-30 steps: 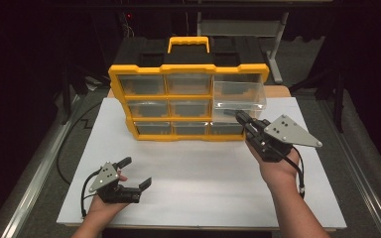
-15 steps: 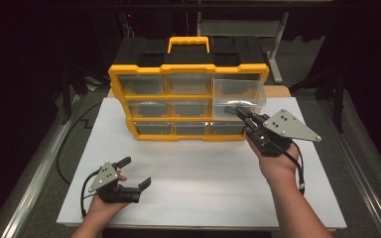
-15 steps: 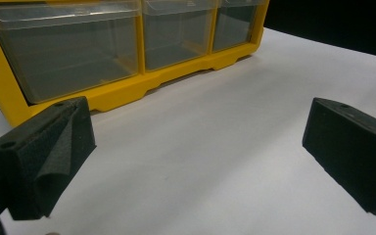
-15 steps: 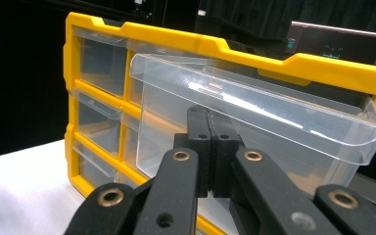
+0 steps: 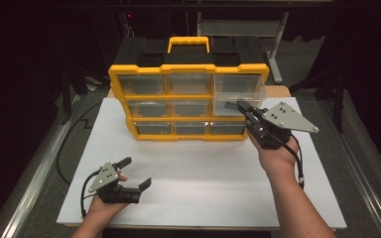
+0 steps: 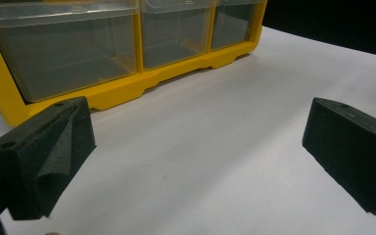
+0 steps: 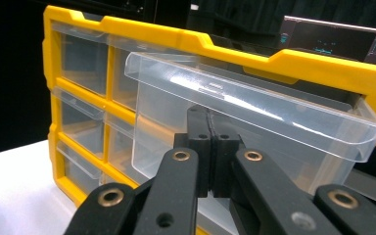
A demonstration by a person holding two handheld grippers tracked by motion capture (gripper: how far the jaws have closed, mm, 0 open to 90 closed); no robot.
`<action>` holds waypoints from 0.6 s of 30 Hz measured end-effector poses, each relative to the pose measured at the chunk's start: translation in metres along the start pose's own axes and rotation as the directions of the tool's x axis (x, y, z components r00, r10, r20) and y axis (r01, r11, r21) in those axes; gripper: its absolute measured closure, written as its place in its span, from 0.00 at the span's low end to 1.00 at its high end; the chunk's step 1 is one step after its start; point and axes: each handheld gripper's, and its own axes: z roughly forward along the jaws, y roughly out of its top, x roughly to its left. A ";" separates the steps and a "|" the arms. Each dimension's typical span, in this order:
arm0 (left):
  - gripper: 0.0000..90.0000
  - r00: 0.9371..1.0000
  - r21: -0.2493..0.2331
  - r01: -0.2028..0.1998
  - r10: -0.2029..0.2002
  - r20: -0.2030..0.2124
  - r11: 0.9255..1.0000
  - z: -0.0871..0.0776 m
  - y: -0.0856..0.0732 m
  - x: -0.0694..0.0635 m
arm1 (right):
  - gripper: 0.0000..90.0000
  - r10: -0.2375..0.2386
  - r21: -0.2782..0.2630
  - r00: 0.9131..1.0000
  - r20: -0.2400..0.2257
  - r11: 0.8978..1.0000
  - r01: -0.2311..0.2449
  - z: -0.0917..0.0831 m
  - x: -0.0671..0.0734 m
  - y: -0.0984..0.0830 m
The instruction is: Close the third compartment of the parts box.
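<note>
High view: right gripper (image 5: 241,106), fingers pressed together, at the pulled-out top-right drawer (image 5: 239,93) of the yellow organizer (image 5: 188,69). Left gripper (image 5: 135,173) spread over bare white tabletop (image 5: 203,173).

Left gripper view: open board between fingers (image 6: 44,156).

Right gripper view: closed tips under the drawer's front lip.

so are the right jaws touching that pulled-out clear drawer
Touching. In the right gripper view the shut right gripper has its jaw tips up against the front wall of the clear drawer, just under its lip, with no gap showing.
</note>
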 end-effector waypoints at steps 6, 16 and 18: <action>0.00 1.000 0.000 0.001 -0.001 0.001 1.000 0.000 0.000 0.000 | 1.00 0.002 0.007 1.000 0.010 1.000 -0.002 0.007 -0.004 0.000; 0.00 1.000 0.001 0.004 -0.004 0.001 1.000 0.000 0.000 0.000 | 1.00 -0.003 0.015 1.000 0.023 1.000 0.003 0.016 -0.010 0.001; 0.00 1.000 0.002 0.003 -0.003 0.001 1.000 0.000 0.000 0.000 | 1.00 -0.004 0.018 1.000 0.025 1.000 0.003 0.018 -0.011 0.001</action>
